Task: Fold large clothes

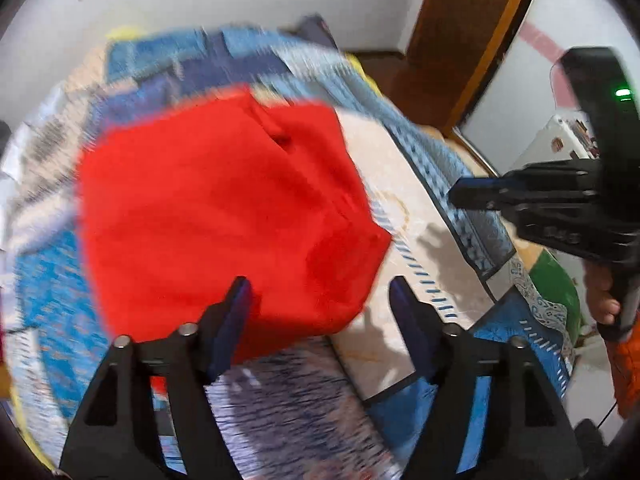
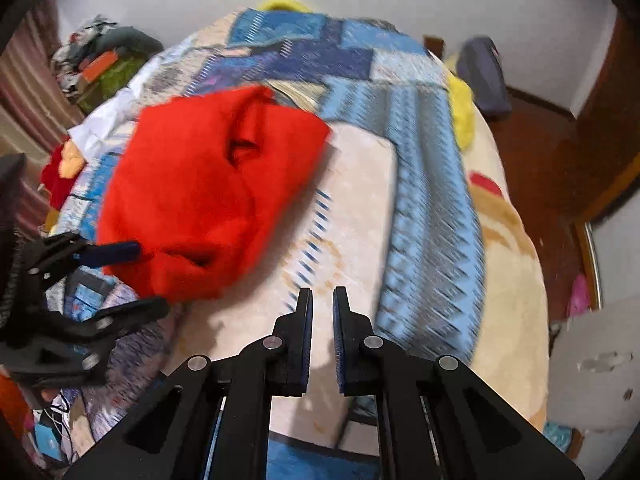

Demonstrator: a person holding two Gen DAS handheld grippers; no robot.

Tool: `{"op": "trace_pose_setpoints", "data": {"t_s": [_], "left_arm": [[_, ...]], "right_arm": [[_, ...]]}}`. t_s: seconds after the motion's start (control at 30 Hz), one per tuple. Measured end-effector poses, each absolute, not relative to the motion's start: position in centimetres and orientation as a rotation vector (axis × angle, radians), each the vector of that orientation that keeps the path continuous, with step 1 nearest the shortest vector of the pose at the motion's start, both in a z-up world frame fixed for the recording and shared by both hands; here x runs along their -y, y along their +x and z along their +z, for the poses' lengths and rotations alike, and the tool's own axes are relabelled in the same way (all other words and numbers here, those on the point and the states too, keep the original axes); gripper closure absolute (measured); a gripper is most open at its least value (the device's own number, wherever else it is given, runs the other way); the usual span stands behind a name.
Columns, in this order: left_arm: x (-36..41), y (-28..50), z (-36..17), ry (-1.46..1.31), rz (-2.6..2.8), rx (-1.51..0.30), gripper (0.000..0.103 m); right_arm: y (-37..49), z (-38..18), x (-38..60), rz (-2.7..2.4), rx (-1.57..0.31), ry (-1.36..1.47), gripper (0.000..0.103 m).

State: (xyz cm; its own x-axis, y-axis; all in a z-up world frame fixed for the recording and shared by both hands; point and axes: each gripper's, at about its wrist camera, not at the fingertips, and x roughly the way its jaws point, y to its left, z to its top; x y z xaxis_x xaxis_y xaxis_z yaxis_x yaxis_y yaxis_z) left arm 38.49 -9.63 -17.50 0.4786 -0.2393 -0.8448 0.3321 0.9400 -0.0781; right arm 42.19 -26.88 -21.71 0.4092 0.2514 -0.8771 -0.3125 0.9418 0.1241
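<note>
A red garment (image 1: 224, 220) lies folded in a bundle on the bed; it also shows in the right wrist view (image 2: 200, 200). My left gripper (image 1: 320, 312) is open and empty, hovering above the garment's near edge, with its left finger over the red cloth. It shows at the left of the right wrist view (image 2: 148, 276), jaws apart beside the garment. My right gripper (image 2: 322, 300) has its jaws nearly together with a narrow gap and nothing between them, above the cream sheet to the garment's right. It shows in the left wrist view (image 1: 460, 196).
The bed is covered by a blue and cream patterned blanket (image 2: 424, 200). A pile of clothes (image 2: 96, 60) sits at the far left. A yellow cloth (image 2: 460, 112) and a dark pillow (image 2: 484, 76) lie at the far right edge. A wooden door (image 1: 460, 32) stands beyond the bed.
</note>
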Motion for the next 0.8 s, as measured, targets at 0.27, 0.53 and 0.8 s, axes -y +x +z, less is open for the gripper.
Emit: {"op": "trace_pose_setpoints", "data": {"t_s": [0.27, 0.53, 0.8], "left_arm": [[-0.2, 39.7, -17.7, 0.190, -0.041, -0.949, 0.012], [-2.4, 41.2, -27.7, 0.135, -0.043, -1.119, 0.005], [-4.3, 41.8, -28.7, -0.033, -0.078, -1.124, 0.001]], "right_arm": [[43.7, -19.3, 17.9, 0.488, -1.010, -0.088, 0.098], [46.0, -28.5, 8.6, 0.519, -1.172, -0.342, 0.098], [44.7, -28.9, 9.5, 0.407, -1.061, -0.403, 0.098]]}}
